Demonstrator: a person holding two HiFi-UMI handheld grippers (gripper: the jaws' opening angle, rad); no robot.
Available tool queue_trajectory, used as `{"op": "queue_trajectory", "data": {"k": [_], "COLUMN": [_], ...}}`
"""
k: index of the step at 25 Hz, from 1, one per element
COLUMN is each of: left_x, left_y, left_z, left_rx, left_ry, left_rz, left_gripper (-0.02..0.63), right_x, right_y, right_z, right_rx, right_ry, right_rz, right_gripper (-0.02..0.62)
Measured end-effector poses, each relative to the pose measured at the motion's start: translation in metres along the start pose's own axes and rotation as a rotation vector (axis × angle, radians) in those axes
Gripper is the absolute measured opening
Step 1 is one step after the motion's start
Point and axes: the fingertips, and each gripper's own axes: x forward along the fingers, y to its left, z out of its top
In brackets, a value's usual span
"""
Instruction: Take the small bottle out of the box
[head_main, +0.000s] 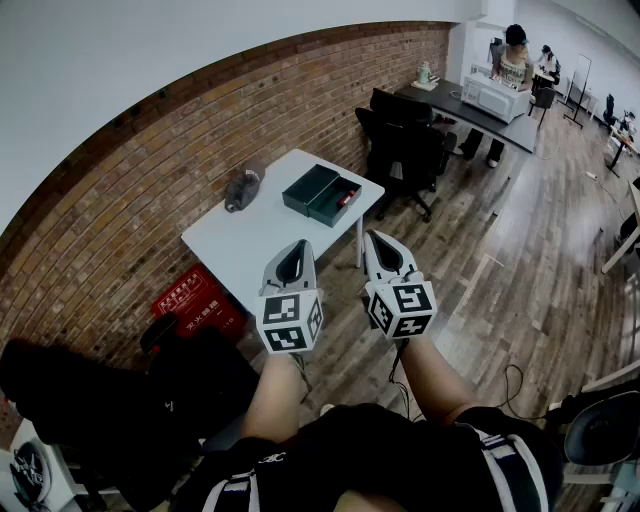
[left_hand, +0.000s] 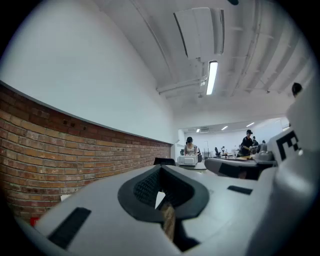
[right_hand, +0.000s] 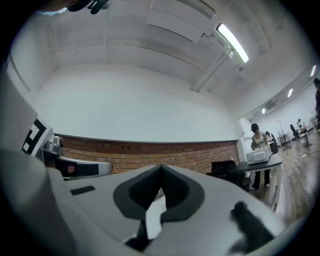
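The left gripper (head_main: 297, 248) and the right gripper (head_main: 377, 240) are held up side by side, fingers together on nothing. Farther off, an open dark box (head_main: 322, 194) sits on a white surface (head_main: 262, 240).

A brick wall (head_main: 150, 170) runs behind a white table (head_main: 270, 225) and black office chairs (head_main: 405, 145) on wood flooring (head_main: 520, 280).

Both forearms outstretched, left tongs (head_main: 296, 248) and right tongs (head_main: 377, 240) side by side, level, jaws together, empty.
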Motion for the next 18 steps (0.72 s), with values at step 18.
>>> {"op": "queue_trajectory", "data": {"k": [18], "left_x": [0.015], "left_y": [0.04], "left_z": [-0.002], "left_rx": [-0.001], "left_ry": [-0.032], "left_rz": [-0.022], "left_gripper": [0.003], "right_x": [0.036], "right_y": [0.029], "right_z": [-0.011], "right_rx": [-0.028], "right_ry": [-0.008], "right_rz": [-0.003], "right_gripper": [0.031]}}
